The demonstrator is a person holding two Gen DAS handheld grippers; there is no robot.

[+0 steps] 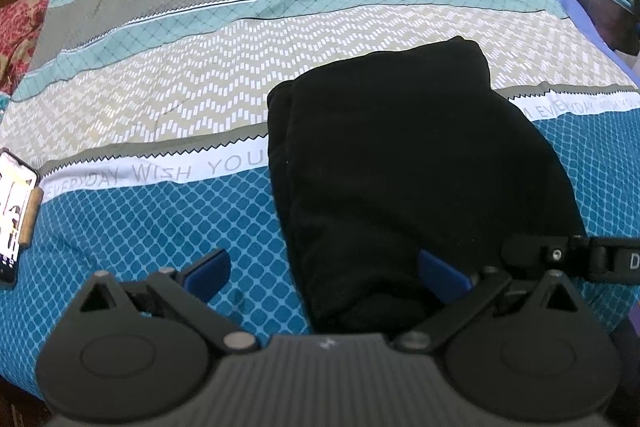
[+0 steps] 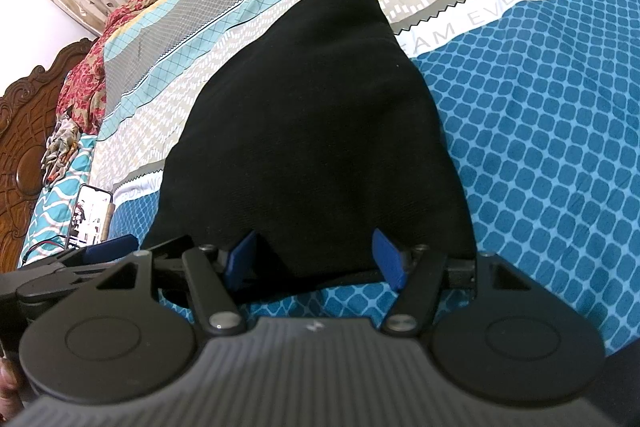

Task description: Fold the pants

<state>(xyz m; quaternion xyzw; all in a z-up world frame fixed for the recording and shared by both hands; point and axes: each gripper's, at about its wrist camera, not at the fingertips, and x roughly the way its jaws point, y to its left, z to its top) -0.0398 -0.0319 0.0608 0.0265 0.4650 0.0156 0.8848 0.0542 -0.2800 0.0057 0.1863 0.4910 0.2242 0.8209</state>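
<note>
Lying folded, black pants (image 1: 404,171), bedsheet (image 1: 160,171) reading "EVERYDAY WISH YOU"

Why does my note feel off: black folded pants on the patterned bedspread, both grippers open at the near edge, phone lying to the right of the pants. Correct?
One error: the lit-screen phone lies to the left of the black folded pants, not the right, as the left wrist view shows. The rest holds: pants on the patterned bedspread, left gripper and right gripper both open at the near edge.
</note>
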